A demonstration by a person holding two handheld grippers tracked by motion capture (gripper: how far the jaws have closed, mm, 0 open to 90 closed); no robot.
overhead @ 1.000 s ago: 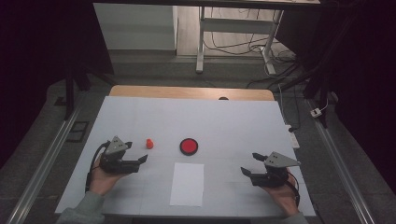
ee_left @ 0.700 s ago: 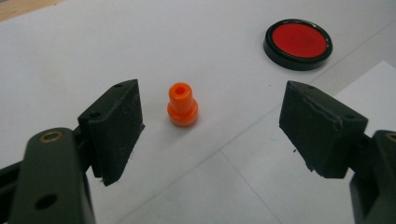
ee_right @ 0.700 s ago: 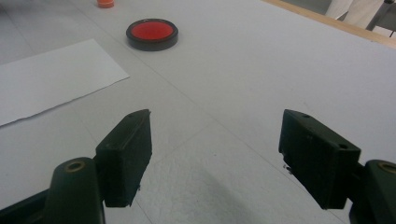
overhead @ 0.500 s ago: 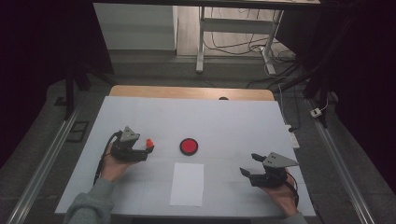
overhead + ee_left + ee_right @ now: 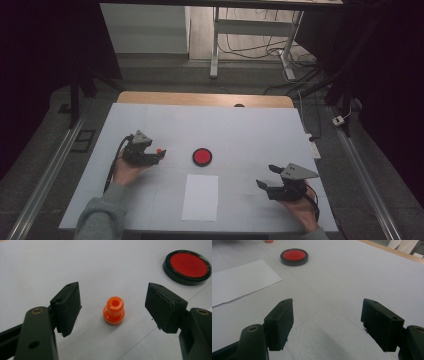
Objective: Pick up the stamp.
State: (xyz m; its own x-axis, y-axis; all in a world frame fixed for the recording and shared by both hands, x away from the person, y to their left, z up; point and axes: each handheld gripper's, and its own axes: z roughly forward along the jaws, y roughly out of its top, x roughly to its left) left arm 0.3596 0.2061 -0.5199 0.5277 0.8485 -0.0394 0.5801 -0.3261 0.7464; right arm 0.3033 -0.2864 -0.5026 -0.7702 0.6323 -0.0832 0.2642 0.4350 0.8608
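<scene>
Left gripper view: orange peg [image 5: 114, 310] upright on the desk [image 5: 50, 270] squarely between jaws just closing in, gaps still either side, moved across from a second ago and set for the pinch; right gripper [image 5: 272, 185] idle, wide open, empty.

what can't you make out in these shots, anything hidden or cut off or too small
- Orange peg: its far side and underside are hidden by its own body in the left gripper view; in the high view it is a tiny speck at the left tool.
- Red disc: its right edge is cut by the frame in the left gripper view.
- White paper: cut by the left edge in the right gripper view.
- Right tool: its pads are too small to read in the high view.
</scene>
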